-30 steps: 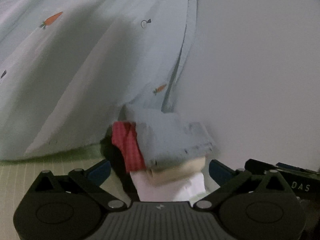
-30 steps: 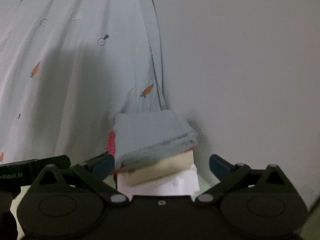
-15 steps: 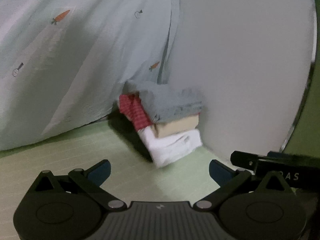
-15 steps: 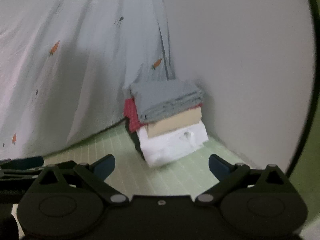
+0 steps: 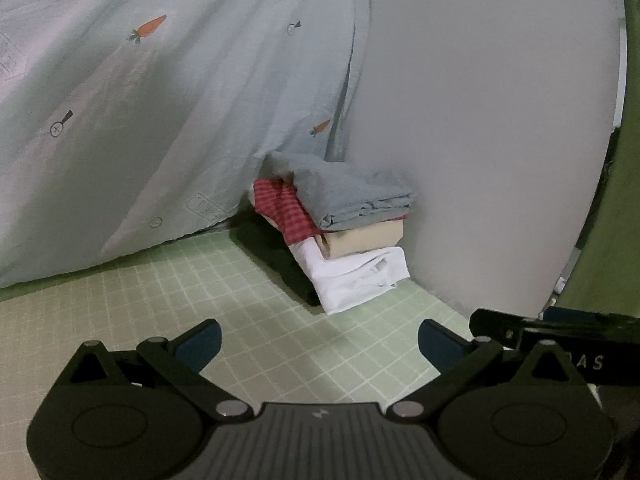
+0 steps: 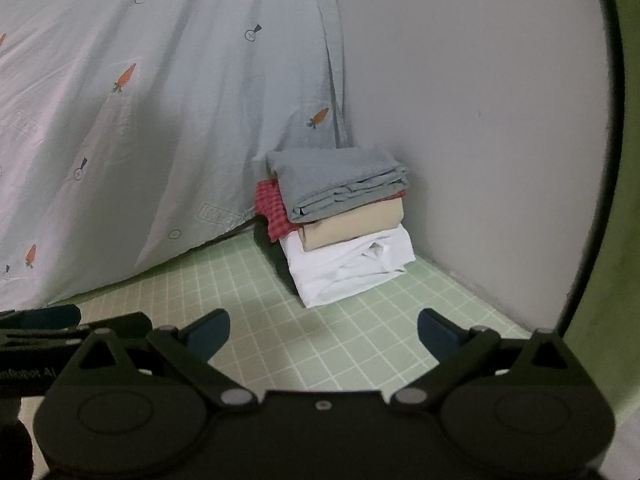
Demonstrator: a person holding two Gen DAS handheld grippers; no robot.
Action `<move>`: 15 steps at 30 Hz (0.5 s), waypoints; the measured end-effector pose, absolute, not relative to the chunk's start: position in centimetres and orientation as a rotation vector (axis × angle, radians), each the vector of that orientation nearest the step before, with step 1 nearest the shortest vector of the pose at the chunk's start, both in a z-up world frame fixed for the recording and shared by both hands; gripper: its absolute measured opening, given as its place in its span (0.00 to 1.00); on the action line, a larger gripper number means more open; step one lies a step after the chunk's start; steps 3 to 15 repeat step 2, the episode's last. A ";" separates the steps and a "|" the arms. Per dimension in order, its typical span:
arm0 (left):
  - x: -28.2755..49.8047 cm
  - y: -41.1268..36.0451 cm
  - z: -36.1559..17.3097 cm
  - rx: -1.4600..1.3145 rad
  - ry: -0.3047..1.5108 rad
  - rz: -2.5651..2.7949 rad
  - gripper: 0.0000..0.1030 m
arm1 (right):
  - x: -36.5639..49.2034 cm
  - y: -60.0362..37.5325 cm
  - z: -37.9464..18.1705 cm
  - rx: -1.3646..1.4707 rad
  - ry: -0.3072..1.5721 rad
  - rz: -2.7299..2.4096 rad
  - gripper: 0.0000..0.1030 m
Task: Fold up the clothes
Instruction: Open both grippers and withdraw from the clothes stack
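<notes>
folded stack (image 5: 352,232) ahead, well apart from gripper (image 5: 318,342)

The stack of folded clothes (image 6: 344,224) is soft matt cloth. The curtain (image 6: 160,120) is thin printed fabric, the green gridded mat (image 6: 340,336) smooth, the wall (image 6: 480,100) matt.

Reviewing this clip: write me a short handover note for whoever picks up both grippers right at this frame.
Left gripper: open, empty, above the green grid mat.
Right gripper: open, empty, beside it.
Clothes: one folded stack in the corner where the carrot-print sheet meets the grey wall. Top to bottom: grey piece, red checked piece sticking out on the left, beige piece, white piece.
Done: four pieces folded and stacked.
Left: no unfolded clothes in view; look outside the frame for more.
</notes>
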State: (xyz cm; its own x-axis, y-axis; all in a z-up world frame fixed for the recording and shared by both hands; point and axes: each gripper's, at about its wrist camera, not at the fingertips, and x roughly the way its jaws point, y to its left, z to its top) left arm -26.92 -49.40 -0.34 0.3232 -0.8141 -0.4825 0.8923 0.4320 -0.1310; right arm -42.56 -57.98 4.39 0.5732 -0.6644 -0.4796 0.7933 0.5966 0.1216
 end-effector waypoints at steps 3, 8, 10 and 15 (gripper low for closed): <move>-26.9 -49.6 -0.3 0.170 0.525 -1.135 1.00 | -42.6 -58.0 4.4 0.341 0.410 -0.876 0.98; -26.9 -49.6 -0.3 0.170 0.525 -1.135 1.00 | -42.6 -58.0 4.4 0.341 0.410 -0.876 0.98; -26.9 -49.6 -0.3 0.170 0.525 -1.135 1.00 | -42.6 -58.0 4.4 0.341 0.410 -0.876 0.98; -26.9 -49.6 -0.3 0.170 0.525 -1.135 1.00 | -42.6 -58.0 4.4 0.341 0.410 -0.876 0.98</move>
